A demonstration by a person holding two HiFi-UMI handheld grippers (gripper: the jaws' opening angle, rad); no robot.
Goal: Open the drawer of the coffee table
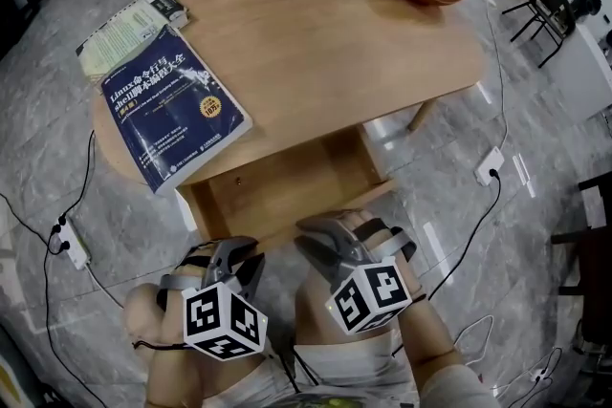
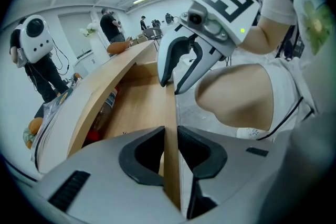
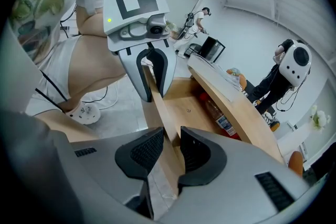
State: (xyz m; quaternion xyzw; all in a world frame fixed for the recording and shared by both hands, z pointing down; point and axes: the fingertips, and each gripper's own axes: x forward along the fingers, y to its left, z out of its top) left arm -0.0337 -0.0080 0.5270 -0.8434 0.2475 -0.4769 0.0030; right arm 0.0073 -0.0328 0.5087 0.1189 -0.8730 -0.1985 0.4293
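The drawer [image 1: 287, 182] of the coffee table [image 1: 316, 53] stands pulled out at the tabletop's 6 o'clock edge in the head view. Both hand-held grippers clamp the drawer front [image 1: 277, 225] along its top edge — left gripper [image 1: 229, 253] toward 7 o'clock, right gripper [image 1: 325, 234] toward 5 o'clock — jaws partly closed, pads pressed on the board.
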